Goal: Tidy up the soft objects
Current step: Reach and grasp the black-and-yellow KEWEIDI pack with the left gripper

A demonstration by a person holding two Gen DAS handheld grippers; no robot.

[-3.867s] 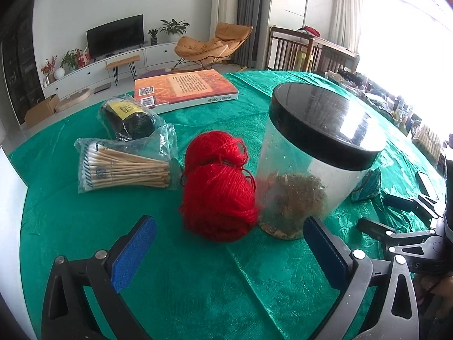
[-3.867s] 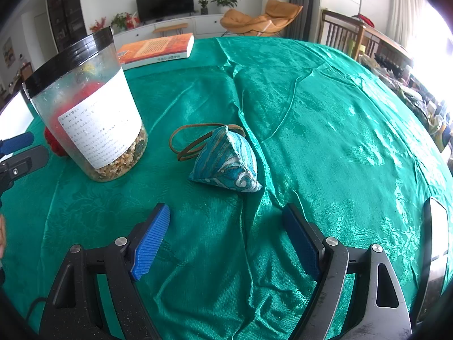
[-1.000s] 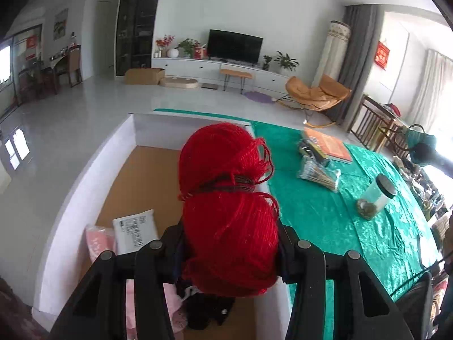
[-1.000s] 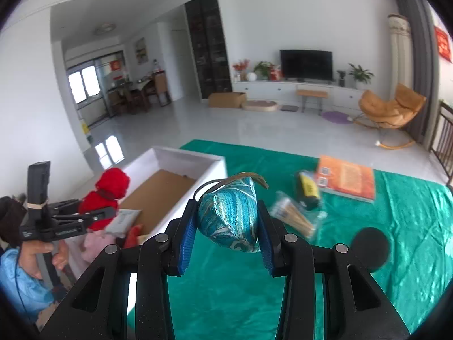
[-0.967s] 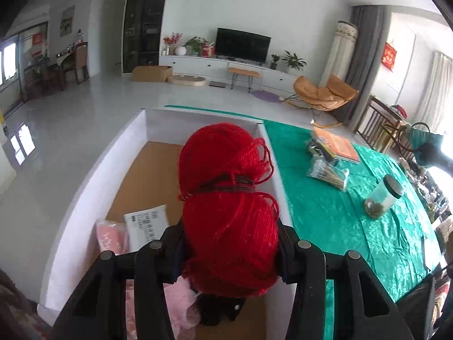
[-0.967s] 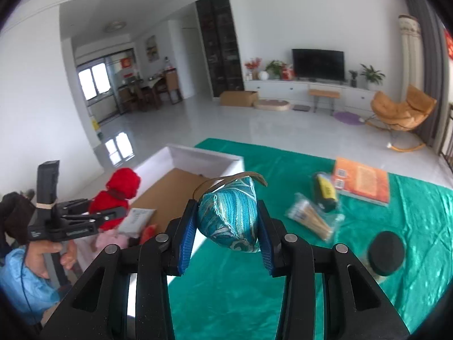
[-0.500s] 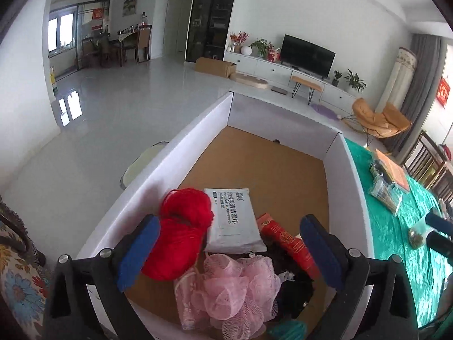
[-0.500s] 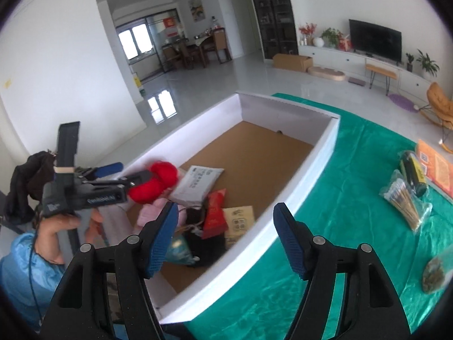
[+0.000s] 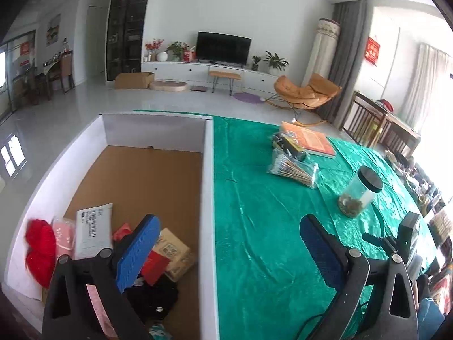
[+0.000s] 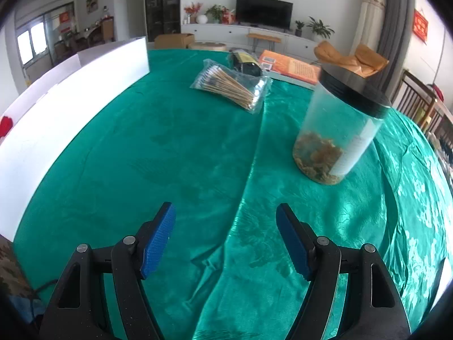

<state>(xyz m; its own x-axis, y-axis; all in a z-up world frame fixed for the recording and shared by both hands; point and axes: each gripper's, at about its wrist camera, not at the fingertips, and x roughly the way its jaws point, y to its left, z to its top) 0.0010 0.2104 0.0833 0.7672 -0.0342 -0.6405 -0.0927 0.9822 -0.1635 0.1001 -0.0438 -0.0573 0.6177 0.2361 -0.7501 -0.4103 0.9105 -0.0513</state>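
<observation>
The red yarn lies in the near left corner of the white box, next to a pink soft item, a white packet and other soft items. A sliver of the red yarn shows over the box wall in the right wrist view. My left gripper is open and empty, straddling the box's right wall. My right gripper is open and empty, low over the green tablecloth. The teal pouch is not clearly in view.
On the green table stand a clear jar with a black lid, a bag of cotton swabs, a dark packet and an orange book. The right gripper's body shows at the left view's right edge.
Both grippers have let go of the yarn and pouch into the box and opened. The left gripper has swung right over the box wall; the right has moved back over the table.
</observation>
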